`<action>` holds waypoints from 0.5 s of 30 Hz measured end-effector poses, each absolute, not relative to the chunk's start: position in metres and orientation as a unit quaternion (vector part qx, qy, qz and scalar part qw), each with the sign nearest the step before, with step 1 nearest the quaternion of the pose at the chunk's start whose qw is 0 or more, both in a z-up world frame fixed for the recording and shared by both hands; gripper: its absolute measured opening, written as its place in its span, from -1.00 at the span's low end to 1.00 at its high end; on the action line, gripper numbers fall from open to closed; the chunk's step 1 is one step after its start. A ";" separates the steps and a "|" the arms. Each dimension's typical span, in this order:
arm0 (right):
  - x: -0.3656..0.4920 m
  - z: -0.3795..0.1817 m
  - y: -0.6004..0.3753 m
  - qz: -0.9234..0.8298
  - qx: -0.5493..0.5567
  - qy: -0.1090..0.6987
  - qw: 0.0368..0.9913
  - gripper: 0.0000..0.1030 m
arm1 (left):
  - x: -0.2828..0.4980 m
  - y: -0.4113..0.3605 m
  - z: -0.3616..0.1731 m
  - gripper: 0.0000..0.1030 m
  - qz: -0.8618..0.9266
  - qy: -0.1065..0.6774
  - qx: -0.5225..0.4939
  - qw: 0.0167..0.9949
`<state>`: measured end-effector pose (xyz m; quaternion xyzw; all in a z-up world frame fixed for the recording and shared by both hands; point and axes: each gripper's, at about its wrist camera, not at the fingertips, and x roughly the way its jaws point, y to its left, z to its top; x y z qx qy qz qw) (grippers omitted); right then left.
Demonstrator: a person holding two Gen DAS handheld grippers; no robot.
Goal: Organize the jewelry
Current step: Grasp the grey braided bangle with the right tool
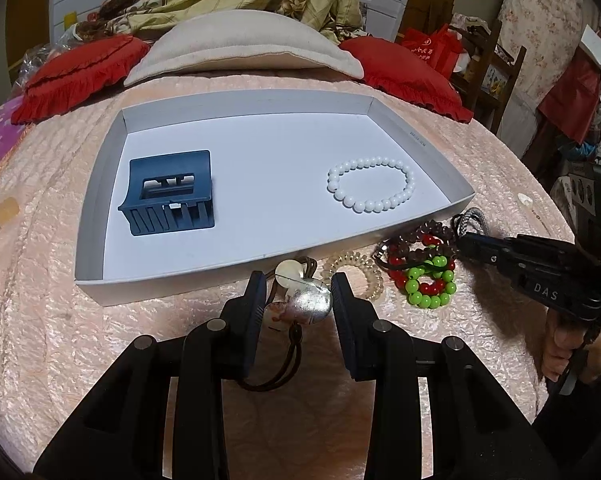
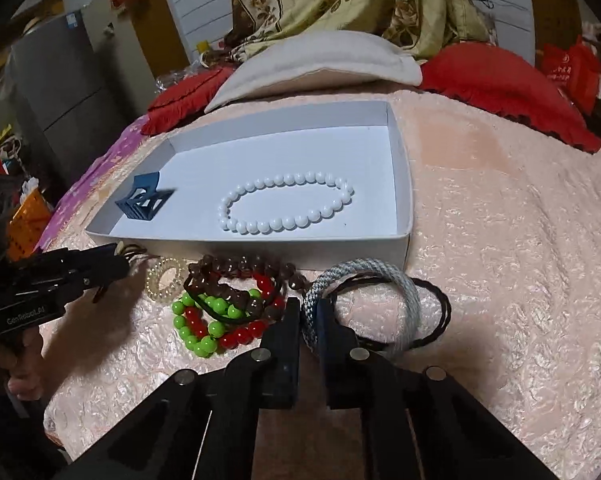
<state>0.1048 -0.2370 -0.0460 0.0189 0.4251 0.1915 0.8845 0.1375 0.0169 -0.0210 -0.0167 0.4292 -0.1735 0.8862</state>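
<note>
A big pink bumpy blanket [image 2: 500,240] covers the bed. On it sits a flat white box [image 1: 100,184] with low walls. Inside the box lie a dark blue hair clip [image 1: 170,194] with teeth like a comb, on the left side, and a ring of round white beads [image 1: 370,190] on the right side.

Just in front of the box, on the blanket, is a pile of jewelry. There is a thick grey woven rope ring [image 2: 384,292], a thin dark twisted band [image 2: 440,308] partly under it, a brown bead string [image 2: 236,276], shiny red beads [image 2: 240,334], bright green beads [image 2: 192,330] and a clear curly hair tie [image 2: 166,278]. The strings are tangled, so it is hard to see where each one ends.

The left gripper [image 1: 298,294] has its two fingers part way open, one on each side of a shiny silver stone on a brown cord [image 1: 310,300]. I cannot tell if they squeeze it.

The right gripper [image 2: 308,316] is nearly closed, pinching the grey rope ring
</note>
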 end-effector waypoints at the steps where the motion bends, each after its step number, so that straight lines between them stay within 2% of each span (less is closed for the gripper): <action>1: 0.104 -0.046 -0.237 0.188 0.018 0.424 0.886 -0.87 | 0.137 0.017 -0.021 -0.38 -0.173 0.429 -0.016 0.886; 15: 0.060 -0.014 -0.240 0.186 0.049 0.377 0.906 -0.88 | 0.134 0.022 -0.019 -0.38 -0.169 0.421 -0.019 0.891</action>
